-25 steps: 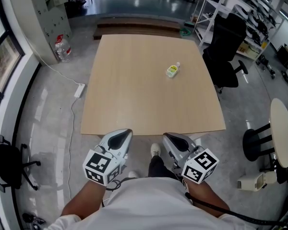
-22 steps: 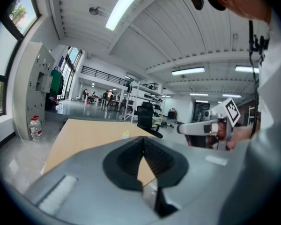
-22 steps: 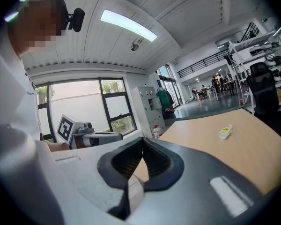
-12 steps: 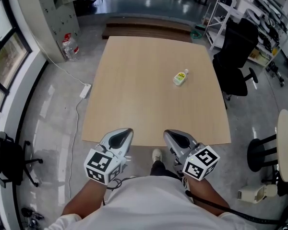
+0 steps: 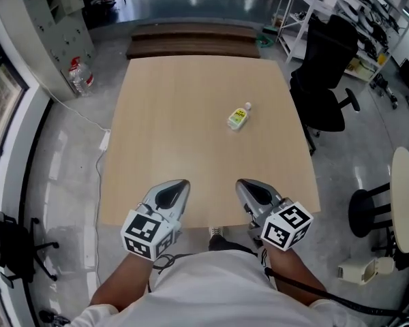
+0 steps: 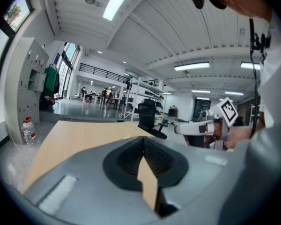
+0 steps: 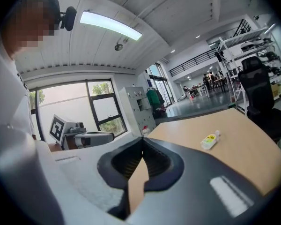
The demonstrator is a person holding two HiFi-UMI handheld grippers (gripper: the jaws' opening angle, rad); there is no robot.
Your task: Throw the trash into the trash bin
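We stand closer now: the left hand-held gripper (image 5: 172, 192) and right hand-held gripper (image 5: 252, 189), both closed and empty, overhang the near edge of the surface (image 5: 170, 135); the bottle (image 5: 238, 117) waits farther off.

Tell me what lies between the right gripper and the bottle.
Only bare tabletop lies between the right gripper and the bottle; the head view shows it.
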